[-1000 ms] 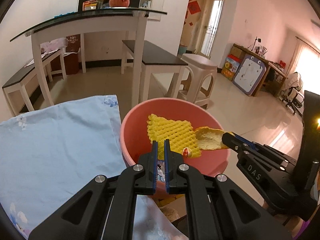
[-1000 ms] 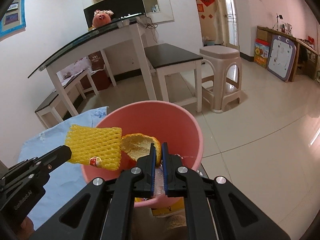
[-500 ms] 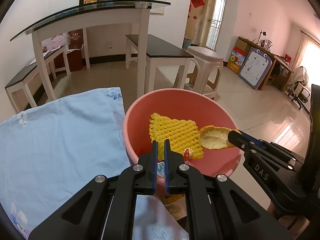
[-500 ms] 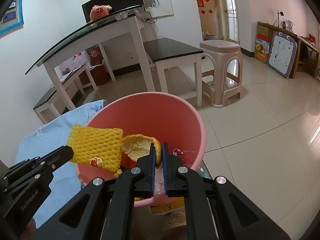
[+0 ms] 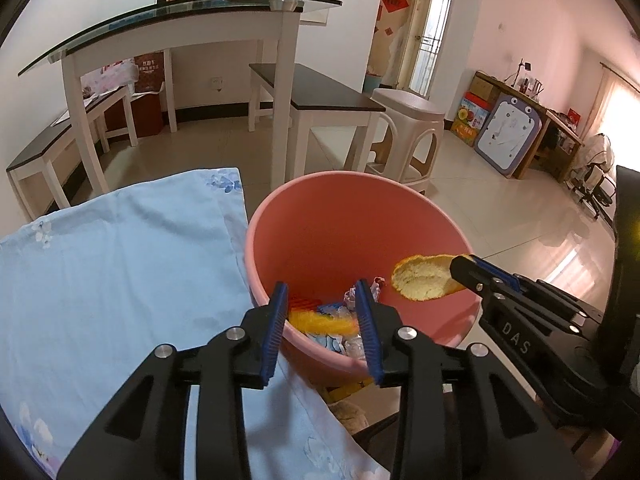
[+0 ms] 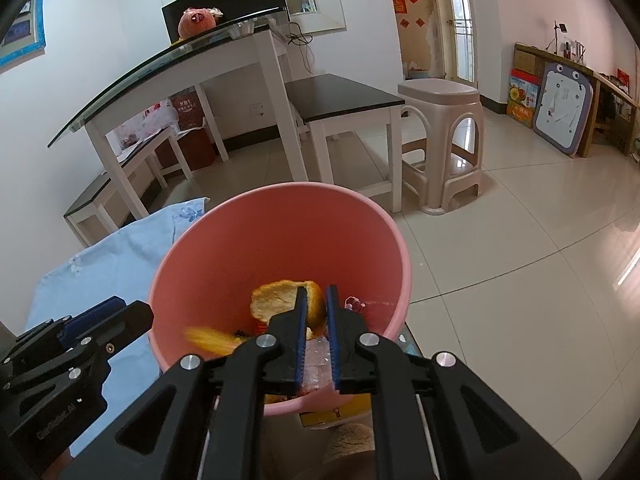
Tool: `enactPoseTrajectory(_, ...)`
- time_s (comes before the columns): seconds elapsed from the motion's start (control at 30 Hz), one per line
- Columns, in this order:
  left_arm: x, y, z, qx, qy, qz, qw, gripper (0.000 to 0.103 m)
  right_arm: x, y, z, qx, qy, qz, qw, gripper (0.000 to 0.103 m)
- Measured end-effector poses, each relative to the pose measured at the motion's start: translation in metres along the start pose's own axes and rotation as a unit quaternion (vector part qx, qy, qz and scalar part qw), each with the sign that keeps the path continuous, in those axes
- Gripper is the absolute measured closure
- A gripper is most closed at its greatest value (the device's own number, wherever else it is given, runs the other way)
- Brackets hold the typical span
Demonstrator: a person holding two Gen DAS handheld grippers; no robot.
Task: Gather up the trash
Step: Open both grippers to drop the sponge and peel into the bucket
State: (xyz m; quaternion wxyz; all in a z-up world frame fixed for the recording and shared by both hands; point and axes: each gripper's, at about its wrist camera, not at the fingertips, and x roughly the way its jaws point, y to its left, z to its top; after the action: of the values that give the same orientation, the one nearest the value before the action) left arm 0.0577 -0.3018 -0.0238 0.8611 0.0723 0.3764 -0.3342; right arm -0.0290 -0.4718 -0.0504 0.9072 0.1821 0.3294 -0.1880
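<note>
A pink bin (image 5: 344,216) (image 6: 280,232) stands past the edge of the blue cloth-covered table (image 5: 112,264). My left gripper (image 5: 322,300) is open and empty over the bin's near rim. The yellow foam net (image 5: 320,324) is blurred inside the bin, among wrappers; it also shows in the right wrist view (image 6: 212,340). My right gripper (image 6: 316,304) has its jaws slightly parted with an orange peel (image 6: 280,300) (image 5: 424,280) between them, over the bin; I cannot tell whether it still grips the peel.
A glass-topped white table (image 5: 192,20), dark benches (image 5: 320,92) and a beige plastic stool (image 5: 408,136) stand on the tiled floor beyond the bin. A yellow box (image 6: 332,412) lies under the bin.
My left gripper has opened and let go of the yellow foam net, which has dropped into the bin. My right gripper's jaws have parted a little around the peel.
</note>
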Motion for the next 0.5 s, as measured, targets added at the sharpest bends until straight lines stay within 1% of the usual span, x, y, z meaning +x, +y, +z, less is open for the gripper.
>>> enactPoseTrajectory(0.1,-0.001,0.001,0.000,-0.002,-0.002,-0.002,1.0000,0.068,0.000,0.000,-0.001,-0.001,0.000,0.002,1.000,0.084)
enactPoseTrajectory(0.17,-0.002,0.002,0.000,-0.003,-0.003,-0.001,1.0000,0.068,-0.002,0.001,0.000,-0.003,-0.003,0.002,1.000,0.070)
enactPoseTrajectory(0.2,-0.002,0.003,0.000,-0.003,-0.003,-0.001,1.0000,0.068,-0.003,0.002,0.000,-0.004,-0.005,0.002,1.000,0.068)
enactPoseTrajectory(0.23,-0.002,0.004,-0.001,-0.004,-0.003,-0.002,1.0000,0.068,-0.004,0.002,0.000,-0.006,-0.008,0.002,1.000,0.066)
enactPoseTrajectory(0.4,-0.006,0.008,-0.001,-0.006,-0.006,-0.001,1.0000,0.068,-0.007,0.006,0.001,-0.012,-0.009,0.004,1.000,0.065)
enactPoseTrajectory(0.5,-0.008,0.009,-0.003,-0.006,-0.008,0.001,0.9999,0.068,-0.010,0.009,0.001,-0.013,-0.010,0.009,1.000,0.062)
